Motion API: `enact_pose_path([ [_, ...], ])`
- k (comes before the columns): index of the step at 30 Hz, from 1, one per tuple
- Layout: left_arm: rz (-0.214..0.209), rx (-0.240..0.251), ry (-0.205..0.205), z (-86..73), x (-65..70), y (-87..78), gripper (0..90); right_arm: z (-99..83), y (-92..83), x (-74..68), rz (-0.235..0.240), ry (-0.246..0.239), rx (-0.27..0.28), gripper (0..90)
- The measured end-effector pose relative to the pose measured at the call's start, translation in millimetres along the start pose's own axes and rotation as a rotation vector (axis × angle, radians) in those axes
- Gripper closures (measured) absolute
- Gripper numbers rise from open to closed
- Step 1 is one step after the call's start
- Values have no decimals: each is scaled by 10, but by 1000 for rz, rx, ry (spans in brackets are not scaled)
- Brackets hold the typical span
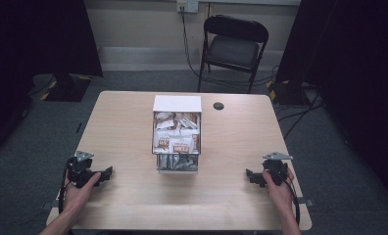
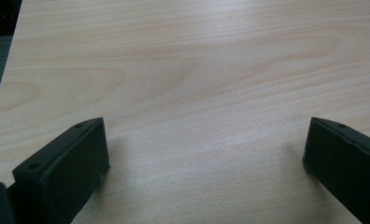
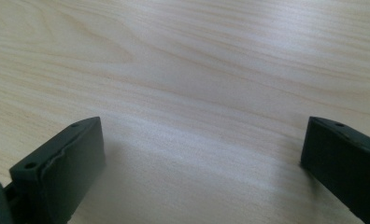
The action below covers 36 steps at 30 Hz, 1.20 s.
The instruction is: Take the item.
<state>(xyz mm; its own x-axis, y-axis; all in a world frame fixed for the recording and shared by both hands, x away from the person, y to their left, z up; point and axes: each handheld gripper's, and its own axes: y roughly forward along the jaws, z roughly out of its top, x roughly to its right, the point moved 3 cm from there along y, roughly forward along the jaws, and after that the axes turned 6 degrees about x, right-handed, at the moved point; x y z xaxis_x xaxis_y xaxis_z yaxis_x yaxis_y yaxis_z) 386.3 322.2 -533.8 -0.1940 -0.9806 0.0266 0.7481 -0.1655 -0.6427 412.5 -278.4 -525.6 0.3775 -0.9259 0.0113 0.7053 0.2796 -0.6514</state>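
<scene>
Both grippers rest on the table (image 1: 231,147), jaws spread wide with nothing between them. Left gripper (image 1: 108,171) and right gripper (image 1: 248,174) flank the wire basket (image 1: 177,142), well apart from it.

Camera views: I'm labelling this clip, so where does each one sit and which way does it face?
High view: above the person's side, looking forward and down at the table, the clear box of packets, both hands and each hand-held gripper.
Left gripper view: rides the left hand-held gripper, open jaws over wood.
Right gripper view: rides the right hand-held gripper, likewise.
Both gripper views share bare tabletop.
</scene>
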Motion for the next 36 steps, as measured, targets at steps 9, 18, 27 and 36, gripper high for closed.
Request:
enact_pose_path([
  [9,0,0,1,1,-1,0,0,1,1,-1,-2,0,1,0],
  [18,-1,7,-31,36,15,-42,159,2,1,-2,-1,3,0,0],
  [27,-106,26,-79,81,30,-87,181,2,1,-3,0,3,-1,0],
  [36,-168,-1,-118,123,26,-105,188,2,1,-3,0,3,-1,0],
])
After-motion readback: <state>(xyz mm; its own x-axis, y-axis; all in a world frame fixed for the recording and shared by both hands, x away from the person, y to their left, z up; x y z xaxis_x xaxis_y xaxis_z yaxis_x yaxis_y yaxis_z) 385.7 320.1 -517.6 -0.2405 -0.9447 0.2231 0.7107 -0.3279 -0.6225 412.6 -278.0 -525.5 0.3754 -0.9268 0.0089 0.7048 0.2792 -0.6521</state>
